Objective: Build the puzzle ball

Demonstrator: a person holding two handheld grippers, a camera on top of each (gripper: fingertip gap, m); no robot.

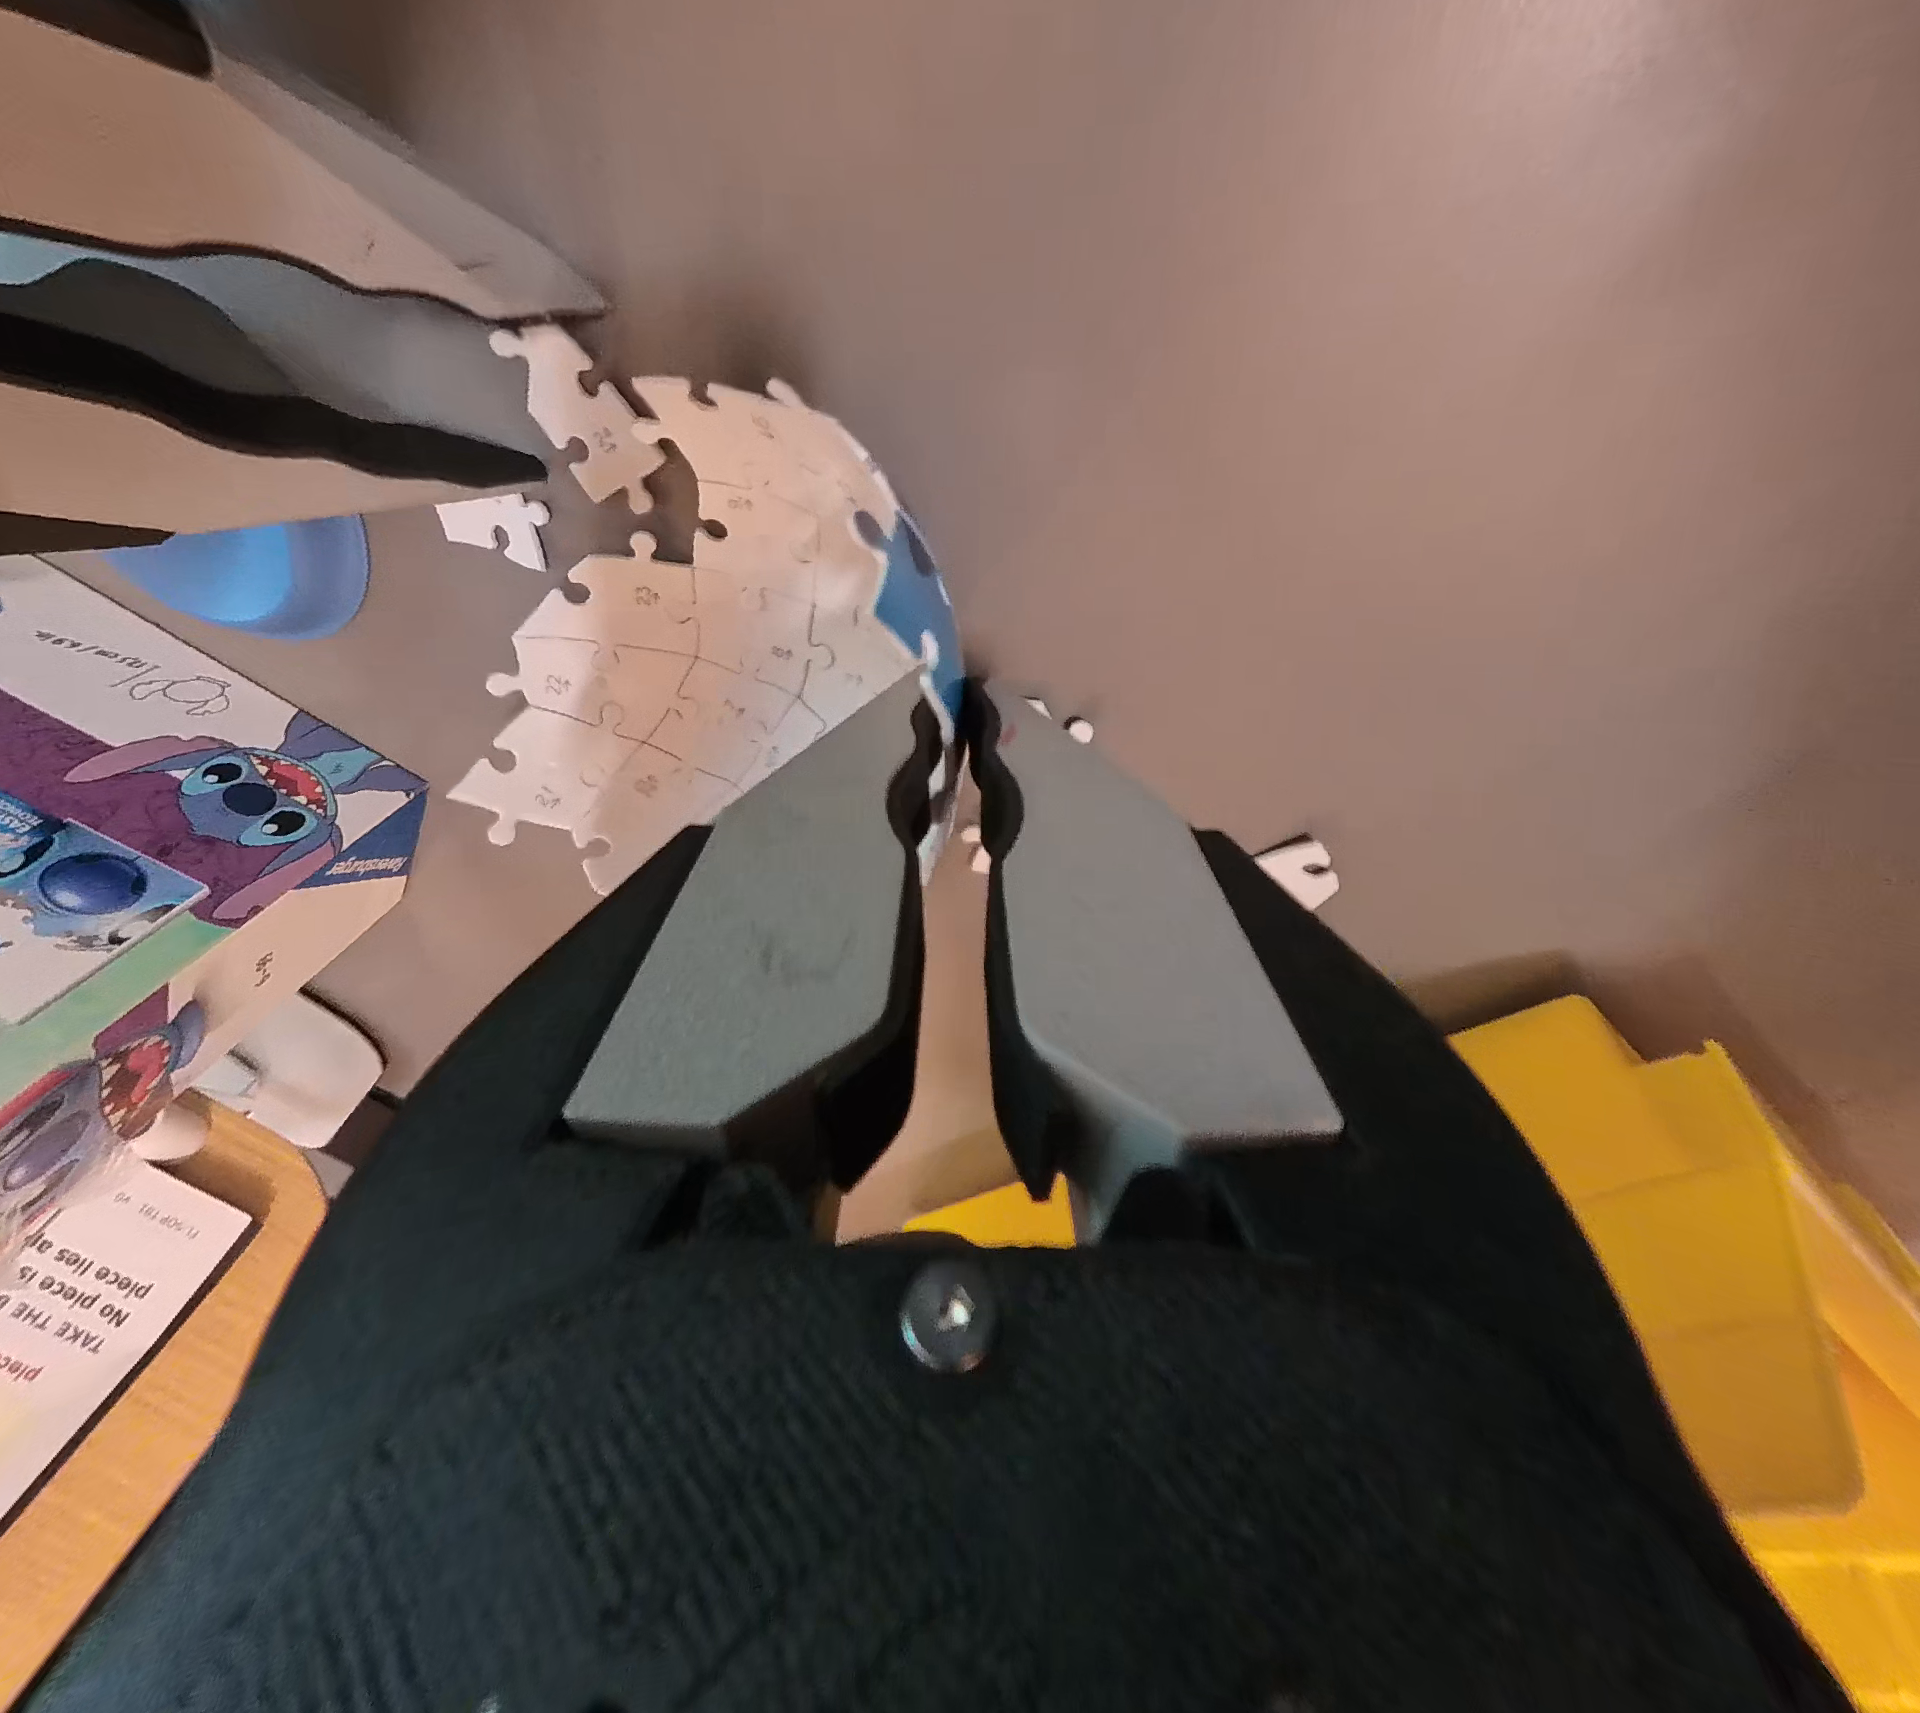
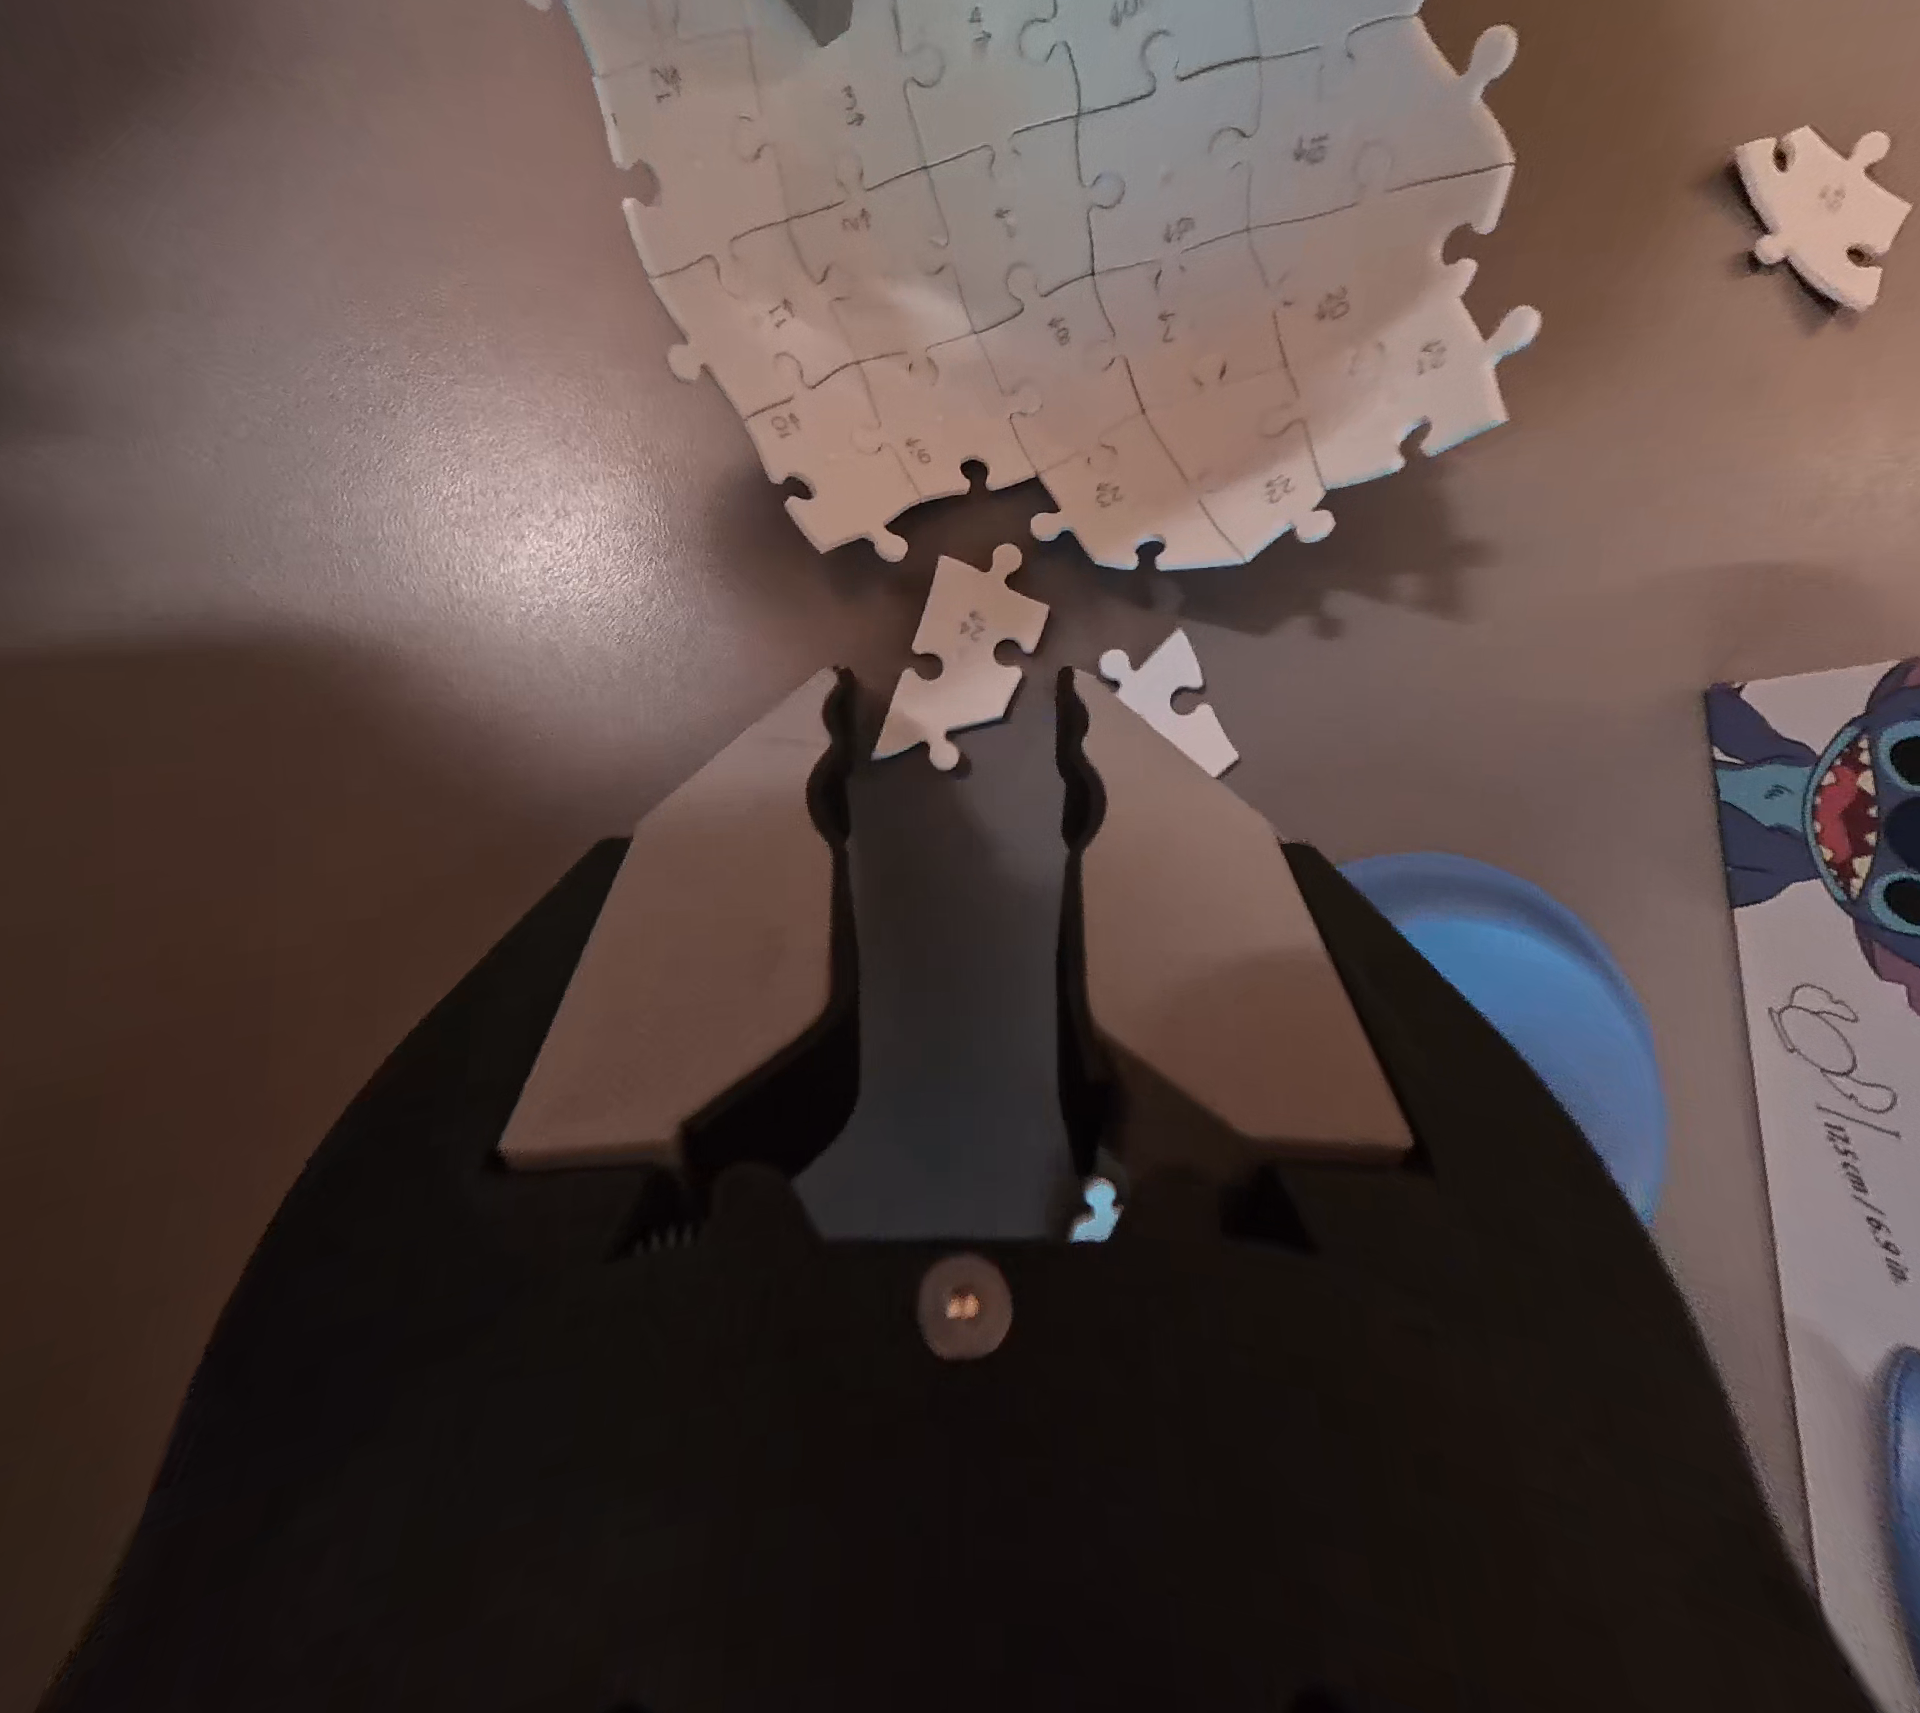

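a: right hand-held gripper (image 2: 951, 676), jaws apart, has a loose piece (image 2: 971, 655) resting between its tips, unclamped, at the half-built shell's (image 2: 1091, 209) 6 o'clock notch.
b: and the left hand-held gripper (image 1: 961, 707)?
a: pinched together on the shell's rim. if that grip twists, seams could pop; the unclamped piece might slip.
b: containers?
a: yellow bin (image 1: 1662, 1248) at 4 o'clock, contents unseen.

In the right wrist view, bare brown counter (image 2: 312, 416) lies open from 7 to 11 o'clock. At 12 the curved white shell of joined puzzle pieces (image 2: 1091, 209) blocks; loose white pieces (image 2: 1823, 214), a blue dome (image 2: 1538, 988) and a printed cardboard box (image 2: 1829, 988) crowd 2 to 4 o'clock.
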